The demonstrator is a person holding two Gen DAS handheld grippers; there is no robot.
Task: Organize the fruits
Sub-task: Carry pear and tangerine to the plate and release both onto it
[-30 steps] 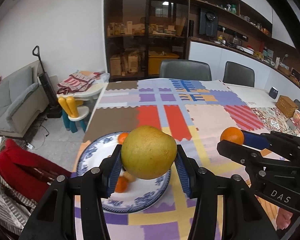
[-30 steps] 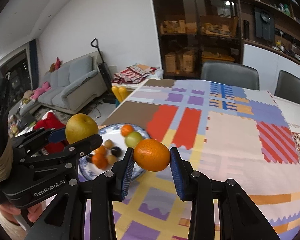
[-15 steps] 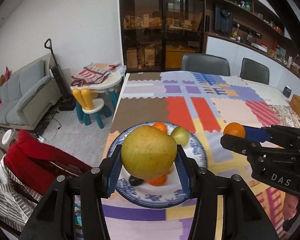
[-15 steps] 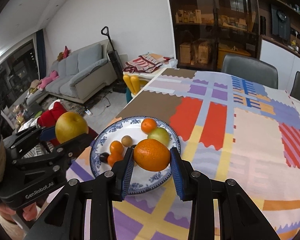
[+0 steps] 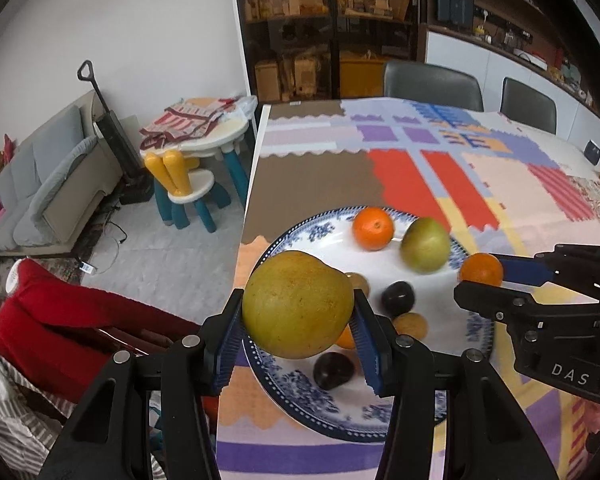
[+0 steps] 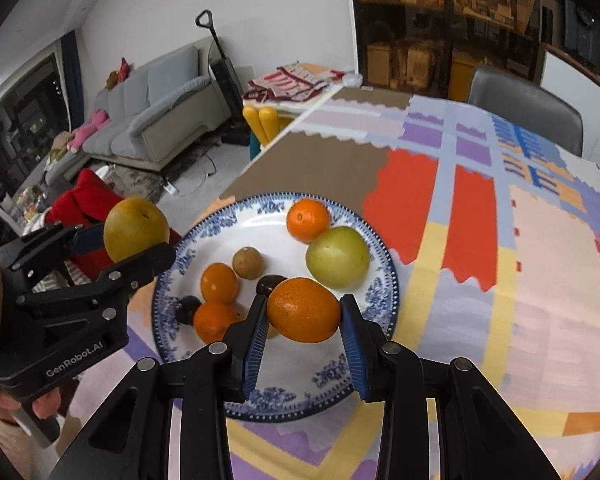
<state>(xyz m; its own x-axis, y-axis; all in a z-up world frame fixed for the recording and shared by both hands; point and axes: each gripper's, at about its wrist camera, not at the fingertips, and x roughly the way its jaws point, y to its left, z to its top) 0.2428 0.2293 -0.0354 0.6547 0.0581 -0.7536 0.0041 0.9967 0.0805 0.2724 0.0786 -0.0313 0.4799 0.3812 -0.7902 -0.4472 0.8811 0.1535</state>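
My left gripper [image 5: 298, 334] is shut on a big yellow pear [image 5: 296, 305] and hovers over the near left rim of a blue-and-white plate [image 5: 296, 384]. My right gripper [image 6: 304, 330] is shut on an orange [image 6: 303, 309] above the plate's [image 6: 340, 376] near side. On the plate lie a green apple [image 6: 337, 255], a small orange [image 6: 308, 219], two more oranges [image 6: 219, 282], a brown round fruit [image 6: 248, 263] and dark plums [image 6: 189, 308]. In the right wrist view the left gripper [image 6: 100, 258] holds the pear [image 6: 135, 229] at the plate's left edge.
The plate sits near the left corner of a table under a patchwork cloth [image 6: 480, 240]. A red garment [image 5: 48, 320] drapes over a chair beside the table's left edge. Dining chairs [image 5: 432, 84] stand at the far side. A child's table [image 5: 204, 136] and sofa [image 6: 156, 108] are on the floor beyond.
Both grippers have sunk and tipped down toward the plate, each still holding its fruit. The plate now looks larger and closer, with all its fruits in view.
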